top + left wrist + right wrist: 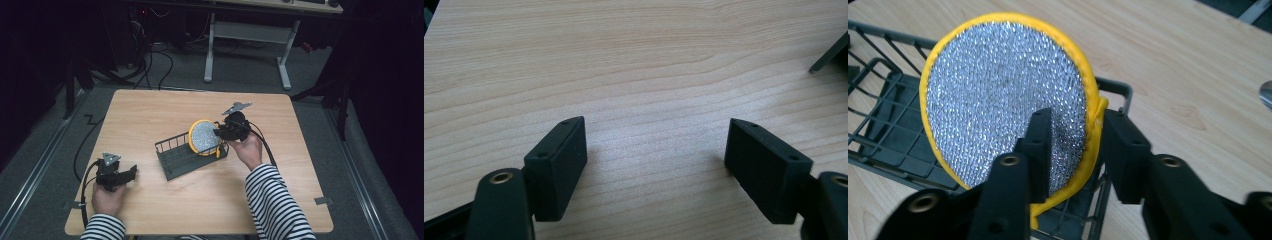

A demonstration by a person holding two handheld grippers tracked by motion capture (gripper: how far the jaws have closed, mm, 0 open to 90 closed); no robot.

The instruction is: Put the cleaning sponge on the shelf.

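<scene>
Scrubber (998,95), round, silver mesh with a yellow rim, stands on edge over the right end of the black wire basket (172,152) on the table (150,110). The right claw (1075,150) is clenched on its rim. The left claw (656,165) rests spread apart on bare wood, well apart from the basket.

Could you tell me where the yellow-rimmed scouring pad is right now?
In the high view the scouring pad stands on edge at the right end of the wire basket, pinched by the right gripper.
</scene>
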